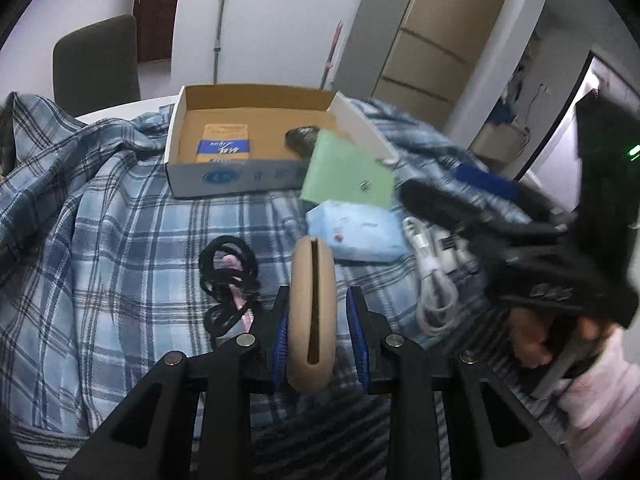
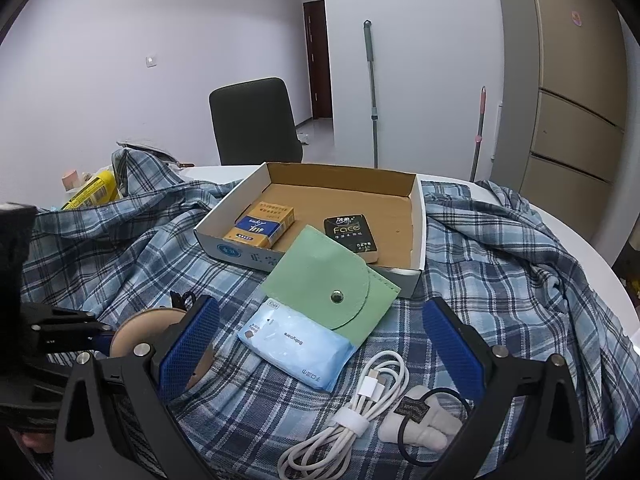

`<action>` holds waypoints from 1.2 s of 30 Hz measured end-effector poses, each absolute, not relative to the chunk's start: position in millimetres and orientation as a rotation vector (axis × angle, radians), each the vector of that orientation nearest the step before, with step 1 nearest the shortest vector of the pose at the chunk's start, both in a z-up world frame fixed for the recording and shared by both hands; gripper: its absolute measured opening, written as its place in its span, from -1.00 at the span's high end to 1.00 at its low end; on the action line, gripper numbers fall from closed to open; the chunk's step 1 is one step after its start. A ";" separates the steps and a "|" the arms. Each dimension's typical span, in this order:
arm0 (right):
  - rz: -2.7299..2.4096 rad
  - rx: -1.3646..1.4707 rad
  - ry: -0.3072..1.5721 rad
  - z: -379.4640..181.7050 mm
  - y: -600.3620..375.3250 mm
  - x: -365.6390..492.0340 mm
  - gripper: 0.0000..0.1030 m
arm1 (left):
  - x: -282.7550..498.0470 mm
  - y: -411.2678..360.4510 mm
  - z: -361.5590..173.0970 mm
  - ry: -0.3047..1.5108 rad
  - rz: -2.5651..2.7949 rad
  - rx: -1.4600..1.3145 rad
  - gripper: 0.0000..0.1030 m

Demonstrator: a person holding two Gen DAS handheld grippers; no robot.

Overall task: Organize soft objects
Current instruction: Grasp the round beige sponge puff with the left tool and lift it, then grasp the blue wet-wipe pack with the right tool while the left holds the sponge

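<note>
We see a round table draped with a blue plaid cloth (image 2: 500,272); an open cardboard box (image 2: 416,216) sits on it. Our left gripper (image 1: 316,320) clamps a tan slotted pouch (image 1: 312,304) edge-up above the cloth. Our right gripper (image 2: 320,344) stands wide, empty, over the blue wipes pack (image 2: 292,344) and white cable (image 2: 360,412). A green snap pouch (image 2: 328,280) leans on the box's front wall.

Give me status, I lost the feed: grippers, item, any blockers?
Left gripper shut on tan pouch. Right gripper open, empty. Green pouch leans on box front wall.
</note>
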State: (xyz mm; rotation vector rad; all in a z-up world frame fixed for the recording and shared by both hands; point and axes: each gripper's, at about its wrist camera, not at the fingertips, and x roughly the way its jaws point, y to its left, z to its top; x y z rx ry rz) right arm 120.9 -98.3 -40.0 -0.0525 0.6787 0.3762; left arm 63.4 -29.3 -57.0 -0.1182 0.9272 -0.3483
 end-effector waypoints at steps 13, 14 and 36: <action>0.384 -0.042 0.670 -35.5 -101.2 120.2 -0.97 | 36.1 -12.3 -17.4 0.575 -0.194 -0.081 0.73; 0.389 -0.034 0.675 -35.4 -102.0 120.9 -0.97 | 32.9 -8.2 -13.2 0.528 -0.168 -0.082 0.73; 0.542 0.118 1.043 -74.9 -95.3 181.7 -0.36 | 26.9 -9.4 -13.2 0.450 -0.162 -0.067 0.73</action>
